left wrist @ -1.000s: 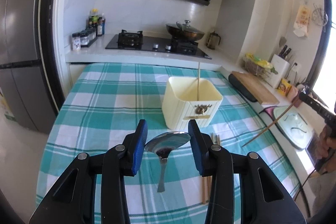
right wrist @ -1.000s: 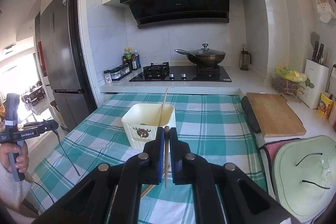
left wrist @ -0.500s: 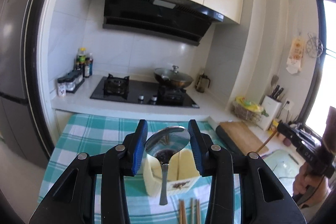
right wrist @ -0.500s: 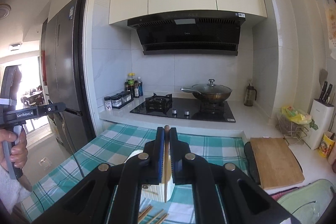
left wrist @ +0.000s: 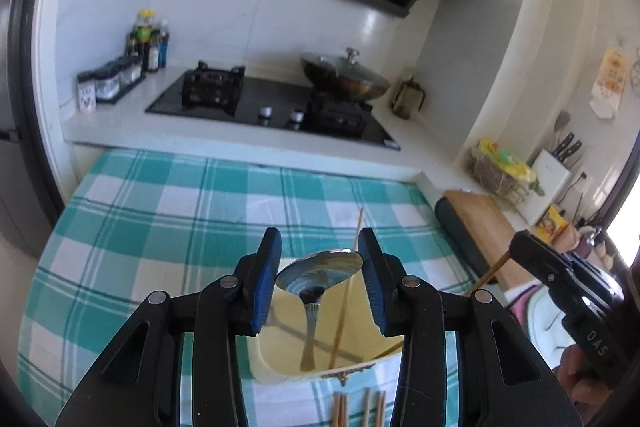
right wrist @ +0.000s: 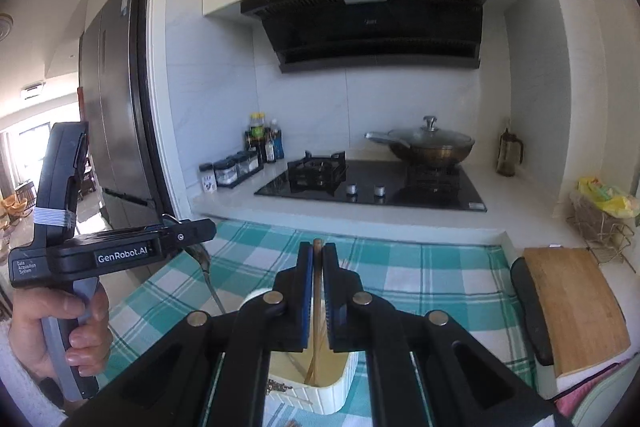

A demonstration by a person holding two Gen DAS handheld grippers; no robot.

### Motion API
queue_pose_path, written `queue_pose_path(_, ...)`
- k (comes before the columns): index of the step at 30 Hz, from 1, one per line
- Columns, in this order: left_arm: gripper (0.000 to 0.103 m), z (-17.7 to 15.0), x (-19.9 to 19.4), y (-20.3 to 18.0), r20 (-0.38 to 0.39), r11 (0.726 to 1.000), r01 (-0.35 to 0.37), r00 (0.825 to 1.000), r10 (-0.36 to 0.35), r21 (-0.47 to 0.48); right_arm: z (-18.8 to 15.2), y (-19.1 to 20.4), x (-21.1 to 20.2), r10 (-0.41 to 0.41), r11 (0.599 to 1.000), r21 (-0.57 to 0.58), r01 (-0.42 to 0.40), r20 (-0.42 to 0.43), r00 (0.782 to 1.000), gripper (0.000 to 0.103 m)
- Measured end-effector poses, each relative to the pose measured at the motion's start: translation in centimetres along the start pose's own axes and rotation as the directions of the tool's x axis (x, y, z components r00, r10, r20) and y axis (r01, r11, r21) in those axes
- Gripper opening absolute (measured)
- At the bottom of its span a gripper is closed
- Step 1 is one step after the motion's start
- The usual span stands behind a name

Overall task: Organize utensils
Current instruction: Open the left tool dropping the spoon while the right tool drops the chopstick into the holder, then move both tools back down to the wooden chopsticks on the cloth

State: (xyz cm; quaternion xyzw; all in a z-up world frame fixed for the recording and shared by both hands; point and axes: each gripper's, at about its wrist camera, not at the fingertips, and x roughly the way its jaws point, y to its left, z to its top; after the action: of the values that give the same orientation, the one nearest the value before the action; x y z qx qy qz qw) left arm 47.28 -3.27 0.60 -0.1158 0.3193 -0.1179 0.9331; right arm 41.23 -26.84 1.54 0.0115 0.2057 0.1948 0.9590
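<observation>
Spoon (left wrist: pixel 318 277) sits pinched by its bowl in my left claw (left wrist: pixel 320 281), handle hanging into the cream holder (left wrist: pixel 280 355) on the checked desk (left wrist: pixel 160 219). My right claw (right wrist: pixel 316 291) is clamped on a chopstick (right wrist: pixel 317 303) above that holder. Released off-centre, I reckon either could strike the rim and tumble out. Only the left view shows spare chopsticks (left wrist: pixel 360 407) lying nearer
</observation>
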Motion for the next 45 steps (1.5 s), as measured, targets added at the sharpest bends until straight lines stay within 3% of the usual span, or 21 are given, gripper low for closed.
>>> queue_pose_path(5, 0.040, -1.9, 3.7, 0.9, -0.112, 1.000, -0.023, 0.993, 0.022, -0.010, -1.5, -1.3, 5.9, 0.041, 0.998, 0.060, -0.029, -0.212, 0.976, 0.005)
queue_pose_path(10, 0.042, -2.4, 4.3, 0.6, -0.127, 0.999, -0.028, 0.991, 0.032, 0.026, -2.6, -1.8, 8.1, 0.074, 0.989, 0.141, -0.041, -0.235, 0.969, 0.010)
queue_pose_path(12, 0.047, -2.4, 3.2, 0.6, -0.115, 0.999, -0.016, 0.993, 0.020, 0.028, -2.8, -1.6, 7.8, 0.078, 0.987, 0.153, -0.045, -0.218, 0.973, 0.022)
queue_pose_path(13, 0.048, -2.5, 2.3, 0.7, -0.111, 0.999, -0.016, 0.994, 0.020, 0.033, -2.8, -1.5, 7.2, 0.075, 0.987, 0.155, -0.044, -0.199, 0.977, 0.035)
queue_pose_path(14, 0.048, -2.6, 1.4, 0.8, -0.107, 0.999, -0.018, 0.994, 0.023, 0.041, -2.9, -1.3, 6.3, 0.065, 0.988, 0.151, -0.039, -0.174, 0.983, 0.039)
queue_pose_path(16, 0.051, -3.4, -1.5, 1.4, -0.105, 0.998, -0.017, 0.994, 0.023, 0.063, -2.7, -0.8, 4.2, 0.044, 0.993, 0.116, -0.027, -0.142, 0.989, 0.039)
queue_pose_path(18, 0.061, -5.2, -4.5, 2.3, -0.119, 0.997, -0.009, 0.993, 0.019, 0.078, -3.1, -0.1, 0.9, 0.042, 0.998, 0.055, -0.036, -0.114, 0.993, 0.039)
queue_pose_path(20, 0.066, -7.9, -7.2, 3.2, -0.149, 0.995, -0.001, 0.989, 0.016, 0.096, -4.5, 0.6, -3.0, 0.035, 0.999, -0.023, -0.038, -0.111, 0.993, 0.045)
queue_pose_path(23, 0.067, -13.5, -10.5, 4.1, -0.207, 0.993, -0.001, 0.978, 0.026, 0.116, -8.6, 1.7, -8.0, -0.010, 0.988, -0.156, -0.011, -0.134, 0.991, 0.049)
queue_pose_path(27, 0.070, -22.1, -12.6, 4.4, -0.275, 0.998, 0.018, 0.961, -0.003, 0.053, -17.0, 3.1, -13.2, -0.161, 0.959, -0.261, 0.113, -0.170, 0.972, 0.049)
queue_pose_path(29, 0.070, -25.1, -12.5, 3.9, -0.312, 1.000, 0.013, 0.950, -0.007, 0.019, -20.8, 3.3, -14.9, -0.200, 0.966, -0.202, 0.159, -0.201, 0.959, 0.049)
queue_pose_path(33, 0.070, -28.1, -12.0, 2.1, -0.359, 0.999, 0.051, 0.932, -0.042, 0.015, -26.2, 3.8, -16.2, -0.159, 0.985, 0.016, 0.170, -0.277, 0.948, 0.049)
queue_pose_path(36, 0.070, -28.7, -11.9, 1.0, -0.366, 0.997, 0.059, 0.930, -0.039, 0.044, -27.6, 4.5, -15.4, -0.101, 0.991, 0.049, 0.124, -0.338, 0.936, 0.049)
queue_pose_path(40, 0.070, -28.5, -11.4, 0.9, -0.340, 0.997, 0.068, 0.939, -0.048, 0.045, -28.2, 5.4, -14.9, -0.091, 0.993, 0.045, 0.113, -0.342, 0.935, 0.049)
queue_pose_path(45, 0.070, -28.4, -8.6, 1.1, -0.347, 0.996, 0.036, 0.938, -0.006, 0.081, -28.9, 5.9, -13.7, -0.060, 0.993, 0.071, 0.093, -0.371, 0.927, 0.049)
